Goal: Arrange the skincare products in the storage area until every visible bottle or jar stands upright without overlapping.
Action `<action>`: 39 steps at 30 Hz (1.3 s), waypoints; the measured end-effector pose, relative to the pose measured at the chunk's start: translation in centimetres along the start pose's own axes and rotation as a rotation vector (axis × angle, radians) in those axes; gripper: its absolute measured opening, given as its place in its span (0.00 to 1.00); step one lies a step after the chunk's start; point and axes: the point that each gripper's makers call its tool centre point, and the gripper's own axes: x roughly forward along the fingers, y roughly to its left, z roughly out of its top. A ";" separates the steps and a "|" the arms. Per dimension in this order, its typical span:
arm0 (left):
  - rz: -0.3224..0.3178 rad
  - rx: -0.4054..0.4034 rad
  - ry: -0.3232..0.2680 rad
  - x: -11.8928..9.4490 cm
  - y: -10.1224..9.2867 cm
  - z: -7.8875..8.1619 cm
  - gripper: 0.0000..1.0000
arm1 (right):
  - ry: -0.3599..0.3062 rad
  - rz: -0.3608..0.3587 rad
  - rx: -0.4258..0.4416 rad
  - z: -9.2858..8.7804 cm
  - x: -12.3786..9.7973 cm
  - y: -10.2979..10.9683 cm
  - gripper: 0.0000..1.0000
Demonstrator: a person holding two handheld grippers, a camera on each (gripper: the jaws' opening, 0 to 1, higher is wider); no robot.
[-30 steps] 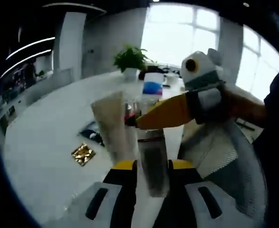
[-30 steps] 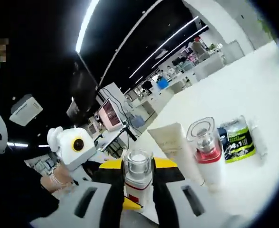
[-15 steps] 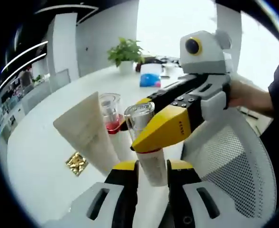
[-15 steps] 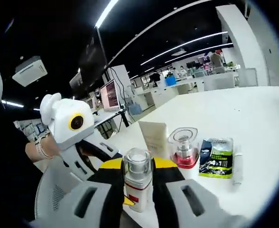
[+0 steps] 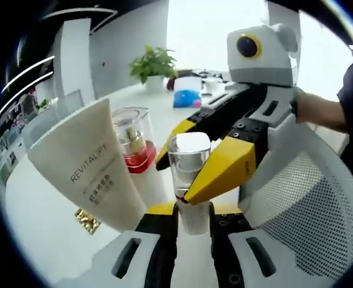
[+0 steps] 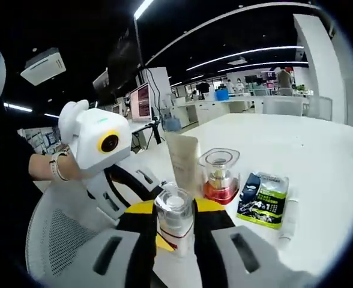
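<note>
Bottle (image 5: 189,174), clear cap, white body: held upright above the white table (image 6: 320,150), pinched by both claws at once. Right gripper (image 6: 174,225) clamps it near the cap; left gripper (image 5: 193,219) grips its lower body.

Already standing: cream tube (image 5: 89,168) and red-based pump bottle (image 6: 218,177), just beside each other, not overlapping.

Left to do, by my reading: set the held bottle down upright near those two. A green sachet (image 6: 262,199) lies flat beside the pump bottle; a gold packet (image 5: 87,221) lies on the table too.
</note>
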 end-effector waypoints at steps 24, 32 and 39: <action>-0.019 0.021 -0.012 1.0 0.4 -2.2 0.16 | 0.076 -0.005 -0.144 -1.5 1.5 0.4 0.21; -0.016 0.049 0.004 1.5 0.6 -2.5 0.17 | 0.096 -0.017 -0.144 -1.9 1.5 0.2 0.21; 0.007 0.058 0.092 1.4 1.0 -3.8 0.22 | 0.095 -0.026 -0.131 -1.8 1.5 0.1 0.22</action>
